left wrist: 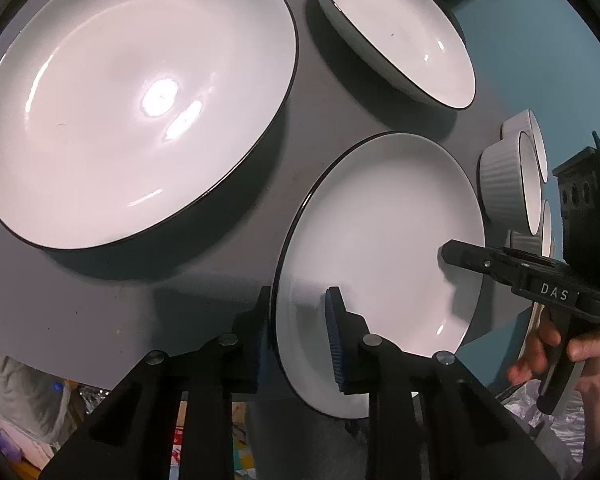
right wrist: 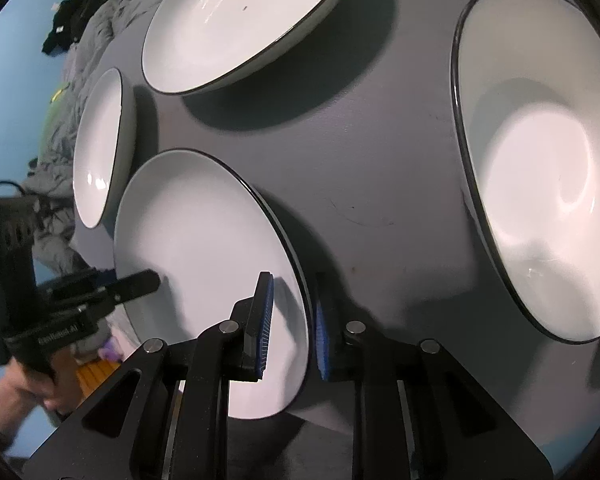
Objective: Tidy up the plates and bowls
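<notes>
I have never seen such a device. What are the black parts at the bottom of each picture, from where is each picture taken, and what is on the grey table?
They are hand-held grippers, one in each of a person's hands, each carrying a wide-angle camera that looks along its two fingers. One picture comes from the left gripper, the other from the right gripper.

On the grey table lie white plates with dark rims and, at the left view's far right, ribbed white bowls. Both grippers pinch opposite edges of the same small plate. A hand holds the right gripper.

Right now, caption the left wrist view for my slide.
Both grippers' fingers pinch opposite rims of one plate.
</notes>
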A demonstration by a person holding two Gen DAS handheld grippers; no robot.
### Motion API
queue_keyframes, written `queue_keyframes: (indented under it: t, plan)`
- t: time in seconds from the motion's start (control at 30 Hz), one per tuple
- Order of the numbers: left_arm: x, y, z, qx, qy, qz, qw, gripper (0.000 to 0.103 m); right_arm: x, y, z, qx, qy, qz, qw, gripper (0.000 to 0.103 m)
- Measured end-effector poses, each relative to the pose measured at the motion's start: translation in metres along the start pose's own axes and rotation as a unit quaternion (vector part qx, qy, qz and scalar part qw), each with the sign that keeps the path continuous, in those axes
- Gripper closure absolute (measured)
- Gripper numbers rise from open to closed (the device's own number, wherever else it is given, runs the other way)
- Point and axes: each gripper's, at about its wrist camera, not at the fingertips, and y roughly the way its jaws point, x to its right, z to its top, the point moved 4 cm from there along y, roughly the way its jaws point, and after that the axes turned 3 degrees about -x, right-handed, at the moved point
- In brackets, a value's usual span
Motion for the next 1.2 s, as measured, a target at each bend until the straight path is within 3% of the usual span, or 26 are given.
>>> queue_keyframes:
  t: [0.23, 0.5, 0.8, 1.2]
  plan:
    - [-0.006, -0.001, -0.002, -0.011, -0.005, -0.008, 0.9999, 0.088, -0.003, 0.004, 0.004, -0.011, -0.003, -0.006, 1.000, 0.085]
    - [-0.011, -0.002, -0.002, -0.022, -0.027, -0.011, 0.9993, 0.088, -0.027, 0.018, 0.009, -0.026, 0.000, -0.032, 0.999, 0.085]
    - [-0.011, -0.008, -0.004, -0.038, -0.041, 0.003, 0.9984, 0.088, -0.033, 0.025, 0.005, -0.049, 0.010, -0.018, 0.999, 0.086]
    - [0.013, -0.043, 0.029, -0.025, -0.018, 0.016, 0.9994, 0.087, -0.041, -0.003, 0.019, -0.041, 0.018, -0.013, 0.999, 0.087]
